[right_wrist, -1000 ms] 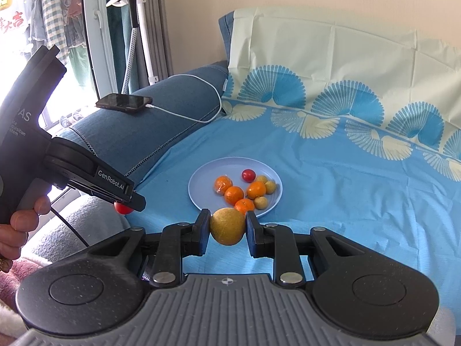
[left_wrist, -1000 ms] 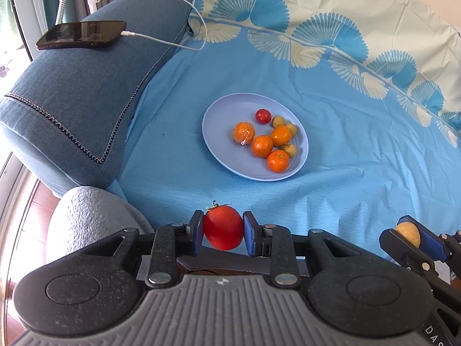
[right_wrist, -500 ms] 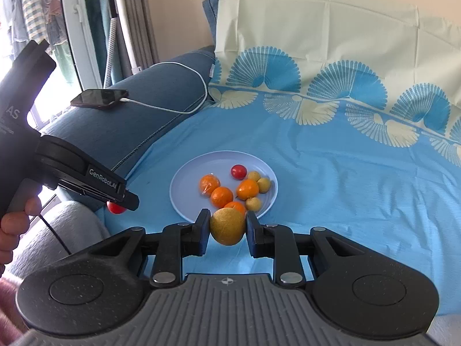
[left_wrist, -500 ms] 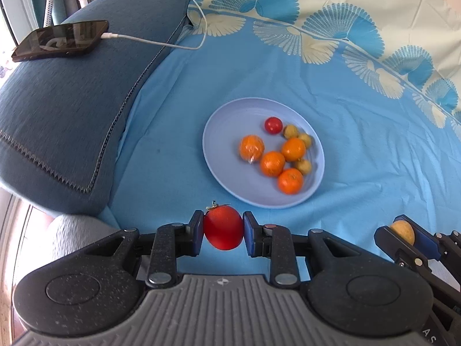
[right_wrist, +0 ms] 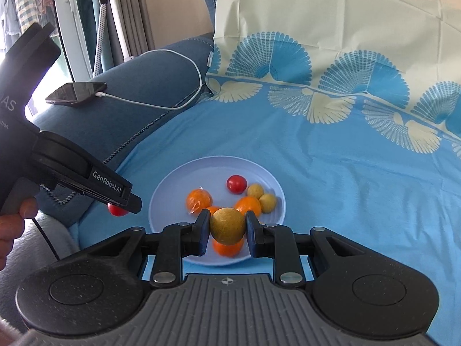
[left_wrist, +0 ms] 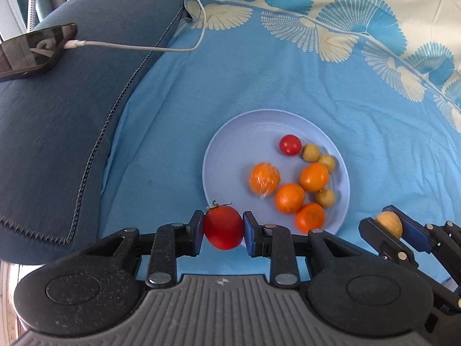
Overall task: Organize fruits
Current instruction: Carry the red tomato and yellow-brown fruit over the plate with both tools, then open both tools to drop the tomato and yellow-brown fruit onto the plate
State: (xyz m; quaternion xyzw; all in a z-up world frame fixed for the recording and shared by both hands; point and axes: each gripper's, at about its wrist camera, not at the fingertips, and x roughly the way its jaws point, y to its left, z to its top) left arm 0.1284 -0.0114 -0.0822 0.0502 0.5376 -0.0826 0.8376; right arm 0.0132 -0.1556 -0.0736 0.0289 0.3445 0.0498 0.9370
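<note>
Both grippers carrying fruit to plate (left_wrist: 211, 155)
Left gripper (left_wrist: 223, 228) fingers clamp red tomato (left_wrist: 223, 227), lower centre; right gripper (right_wrist: 227, 226) fingers clamp yellow fruit (right_wrist: 227, 225). Set each in a bare plate spot, low, clear of 4 oranges.

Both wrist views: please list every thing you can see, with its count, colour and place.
plate: one, pale blue, on the cloth
oranges: four, orange, on the plate
small tomato: one, red, on the plate
small yellow fruits: three, on the plate
cloth: one, blue, fan pattern
phone: one, black, on the sofa arm, white cable plugged in
left gripper: shut on large tomato
right gripper: shut on yellow fruit
hand: holds left gripper
</note>
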